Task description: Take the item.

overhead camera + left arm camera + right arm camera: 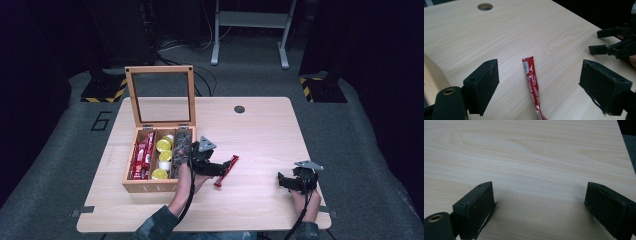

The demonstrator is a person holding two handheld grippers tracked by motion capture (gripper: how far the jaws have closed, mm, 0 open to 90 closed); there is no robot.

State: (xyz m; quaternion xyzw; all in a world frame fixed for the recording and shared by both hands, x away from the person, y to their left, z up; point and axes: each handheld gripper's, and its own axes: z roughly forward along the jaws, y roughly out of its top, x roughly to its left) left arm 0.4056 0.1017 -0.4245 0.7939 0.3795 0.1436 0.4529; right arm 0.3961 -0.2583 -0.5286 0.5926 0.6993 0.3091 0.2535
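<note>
A red sachet stick lies flat on the light wooden table, just to the right of the open wooden tea box. The left gripper hangs above it with its jaws spread wide, the stick lying on the table between and below them, touched by neither pad. In the high view the left gripper sits right beside the box's right wall. The box (its glass-paned lid standing upright) holds more red sachets in its left compartment and yellow-topped capsules in the middle one. The right gripper rests well apart near the table's right front, its jaws also wide apart and nothing between them but bare wood.
</note>
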